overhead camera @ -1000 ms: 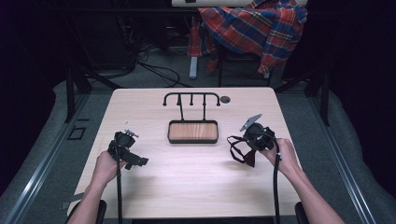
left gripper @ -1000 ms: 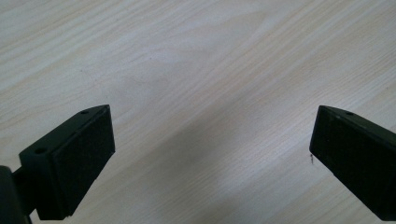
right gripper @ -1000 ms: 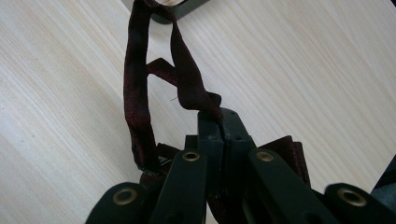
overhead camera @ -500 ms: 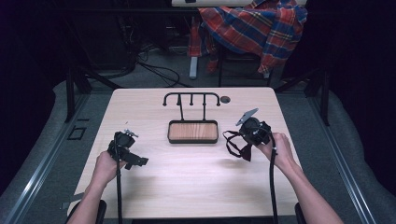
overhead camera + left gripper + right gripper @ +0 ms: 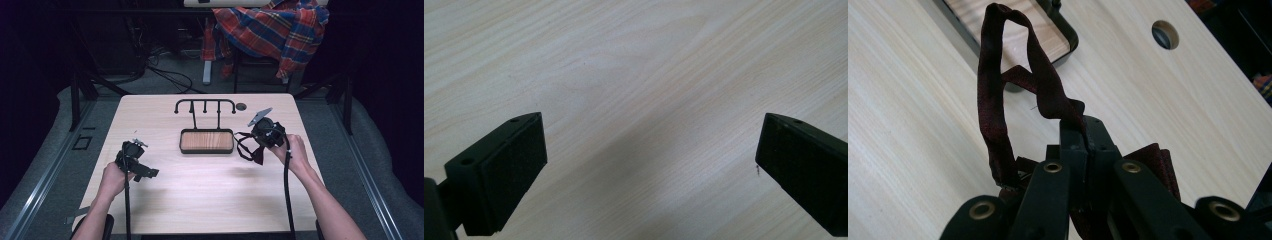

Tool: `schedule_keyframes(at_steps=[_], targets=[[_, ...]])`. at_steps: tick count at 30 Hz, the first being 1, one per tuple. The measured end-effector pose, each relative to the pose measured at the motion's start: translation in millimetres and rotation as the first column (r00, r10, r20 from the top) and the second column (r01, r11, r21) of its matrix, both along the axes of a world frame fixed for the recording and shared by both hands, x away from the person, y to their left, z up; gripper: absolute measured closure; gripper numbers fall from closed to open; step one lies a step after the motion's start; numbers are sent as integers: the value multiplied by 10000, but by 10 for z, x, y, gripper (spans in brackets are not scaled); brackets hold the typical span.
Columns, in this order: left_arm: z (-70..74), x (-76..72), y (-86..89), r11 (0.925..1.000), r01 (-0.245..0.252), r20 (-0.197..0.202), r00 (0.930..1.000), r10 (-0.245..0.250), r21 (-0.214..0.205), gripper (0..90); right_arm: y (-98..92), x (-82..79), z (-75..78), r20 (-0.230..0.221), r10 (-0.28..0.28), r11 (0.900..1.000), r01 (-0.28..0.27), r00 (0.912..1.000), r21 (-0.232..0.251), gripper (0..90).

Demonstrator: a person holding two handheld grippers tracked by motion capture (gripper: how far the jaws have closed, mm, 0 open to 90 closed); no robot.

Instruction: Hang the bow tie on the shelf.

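Observation:
My right gripper (image 5: 253, 148) hangs over the right side of the table, shut on a dark red bow tie (image 5: 257, 155) whose strap (image 5: 242, 143) loops out to the left. In the right gripper view the jaws (image 5: 1083, 131) pinch the strap (image 5: 993, 100) where it meets the bow (image 5: 1158, 160), and the loop stands up toward the stand's wooden base (image 5: 1048, 30). A black hook stand (image 5: 205, 103) rises from that base (image 5: 206, 141) at the table's middle. My left gripper (image 5: 145, 173) rests at the left, open over bare wood (image 5: 649, 145).
A cable hole (image 5: 242, 106) sits in the table behind the stand, also seen in the right gripper view (image 5: 1164, 34). A plaid shirt (image 5: 275, 30) hangs over a chair beyond the far edge. Cables trail from both grippers toward the near edge.
My right gripper has risen and moved away from the person, closer to the stand, carrying the bow tie. The left gripper has stayed put.

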State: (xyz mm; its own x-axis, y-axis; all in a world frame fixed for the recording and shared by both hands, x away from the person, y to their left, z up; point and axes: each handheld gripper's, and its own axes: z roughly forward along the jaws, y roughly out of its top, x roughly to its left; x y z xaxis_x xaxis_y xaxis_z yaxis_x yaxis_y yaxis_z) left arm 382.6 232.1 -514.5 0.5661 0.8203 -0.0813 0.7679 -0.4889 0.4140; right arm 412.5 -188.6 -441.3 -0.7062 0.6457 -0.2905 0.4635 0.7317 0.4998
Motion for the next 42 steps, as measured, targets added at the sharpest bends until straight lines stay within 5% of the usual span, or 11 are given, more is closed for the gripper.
schedule_keyframes(at_steps=[42], targets=[[6,-7,5,10000,46,23,10000,-46,20,1,245,255,317,751,162,9962,-226,9970,846,892]])
